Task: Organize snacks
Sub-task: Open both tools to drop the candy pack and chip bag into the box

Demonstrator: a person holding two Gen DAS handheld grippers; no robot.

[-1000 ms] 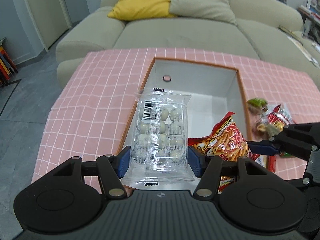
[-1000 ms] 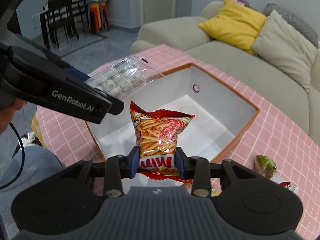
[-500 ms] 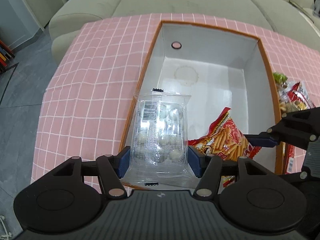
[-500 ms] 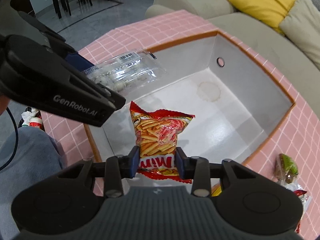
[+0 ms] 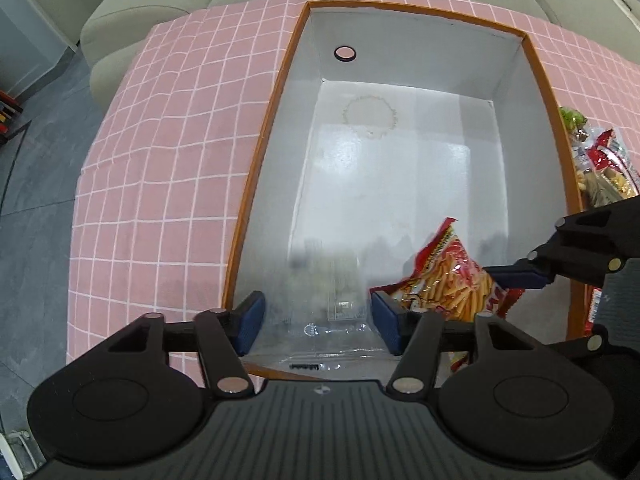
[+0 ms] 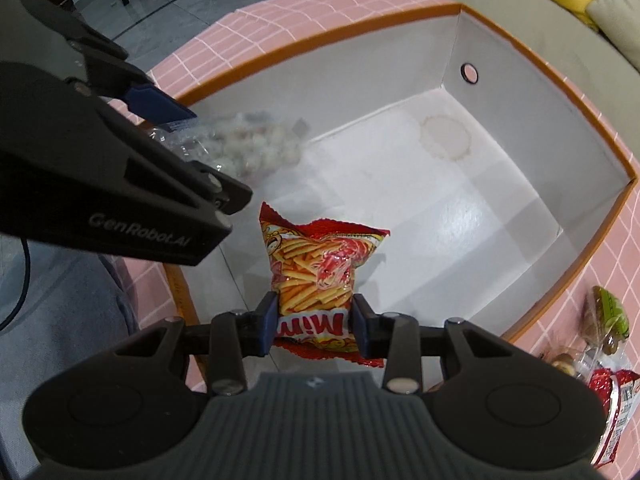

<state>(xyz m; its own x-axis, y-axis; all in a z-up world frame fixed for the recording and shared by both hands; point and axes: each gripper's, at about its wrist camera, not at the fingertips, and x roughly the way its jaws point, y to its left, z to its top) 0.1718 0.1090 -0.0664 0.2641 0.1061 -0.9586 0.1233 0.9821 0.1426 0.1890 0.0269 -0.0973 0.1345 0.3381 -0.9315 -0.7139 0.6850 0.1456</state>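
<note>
A white box with an orange rim (image 5: 532,52) (image 6: 480,76) stands on the pink checked tablecloth. My left gripper (image 5: 318,322) is over the box's near left corner with its jaws wide apart. The clear pack of white balls (image 5: 332,292) (image 6: 256,144) is a motion-blurred shape below and between them, inside the box by its left wall. My right gripper (image 6: 314,322) is shut on a red bag of stick snacks (image 6: 320,264) (image 5: 452,276) and holds it upright over the box's near end.
More wrapped snacks (image 5: 600,168) (image 6: 604,320) lie on the cloth right of the box. A beige sofa (image 5: 168,4) stands behind the table. Grey floor (image 5: 36,184) is to the left. The person's leg (image 6: 60,320) is at the near left.
My left gripper tilted down over the box and opened; the clear pack left its jaws and drops, blurred. My right gripper moved down over the box with the red bag still held.
</note>
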